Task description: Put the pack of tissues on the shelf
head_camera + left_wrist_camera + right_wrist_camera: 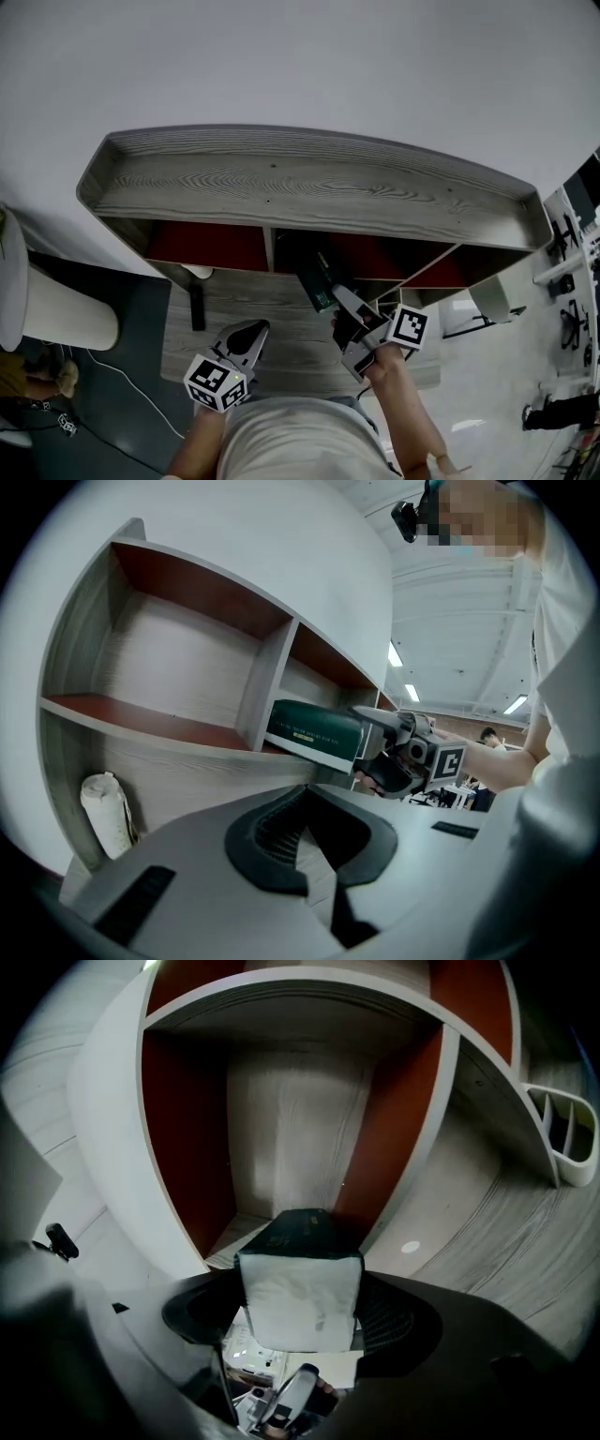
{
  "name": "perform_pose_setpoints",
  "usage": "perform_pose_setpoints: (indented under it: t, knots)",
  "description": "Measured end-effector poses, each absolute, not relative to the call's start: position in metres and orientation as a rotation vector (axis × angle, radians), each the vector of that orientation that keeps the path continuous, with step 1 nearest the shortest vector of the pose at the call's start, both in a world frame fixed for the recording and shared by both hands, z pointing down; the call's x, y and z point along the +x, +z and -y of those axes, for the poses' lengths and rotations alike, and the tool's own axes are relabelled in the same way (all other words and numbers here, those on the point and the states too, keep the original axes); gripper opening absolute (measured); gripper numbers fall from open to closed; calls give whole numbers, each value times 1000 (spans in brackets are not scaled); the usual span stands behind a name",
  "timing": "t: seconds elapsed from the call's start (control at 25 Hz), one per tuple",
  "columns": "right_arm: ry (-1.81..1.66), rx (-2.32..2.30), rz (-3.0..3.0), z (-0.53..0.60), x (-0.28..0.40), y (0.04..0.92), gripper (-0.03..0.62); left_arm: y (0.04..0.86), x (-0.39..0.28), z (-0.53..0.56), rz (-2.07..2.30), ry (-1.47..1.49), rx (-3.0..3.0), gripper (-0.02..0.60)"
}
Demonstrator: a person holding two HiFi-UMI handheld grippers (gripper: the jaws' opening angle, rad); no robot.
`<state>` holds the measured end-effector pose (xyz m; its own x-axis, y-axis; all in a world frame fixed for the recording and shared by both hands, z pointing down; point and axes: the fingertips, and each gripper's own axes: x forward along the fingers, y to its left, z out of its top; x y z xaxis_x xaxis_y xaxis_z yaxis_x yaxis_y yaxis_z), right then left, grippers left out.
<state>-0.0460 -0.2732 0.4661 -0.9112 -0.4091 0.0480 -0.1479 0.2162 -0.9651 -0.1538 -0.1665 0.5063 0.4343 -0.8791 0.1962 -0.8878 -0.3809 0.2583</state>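
Head view: the right gripper (345,307) holds the dark green tissue pack (319,281) at the front edge of the shelf unit (309,187), just beside a divider.

Left gripper view: the left gripper (307,832) has its jaws pressed together with nothing between them.

Right gripper view: the jaws pinch the pack's white end, with an open compartment straight ahead. The pack should probably go in level and deep, clear of the red side walls, before the jaws release.

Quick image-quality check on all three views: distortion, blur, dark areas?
Head view: fisheye bows the shelf into an arc, lighting even. Left gripper view: black vignette at corners, ceiling lights bright at right. Right gripper view: tissue pack end close and soft, shelf bay behind it dim.
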Motion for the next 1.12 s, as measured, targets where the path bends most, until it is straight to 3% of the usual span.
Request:
perform_pose_setpoints:
  t: [0.48, 0.68, 0.92, 1.12]
  knots:
    - [-1396, -738, -2502, 300, -34, 436, 397, 511, -146, 176, 1469, 35, 2380, 14]
    - [-1395, -998, -2480, 311, -12, 454, 410, 511, -144, 175, 1461, 40, 2384, 15]
    - [-1017, -1223, -2679, 329, 4, 439, 408, 512, -143, 175, 1459, 41, 2383, 15]
    - [-814, -1242, -2862, 337, -12, 430, 351, 512, -143, 175, 1457, 39, 2383, 15]
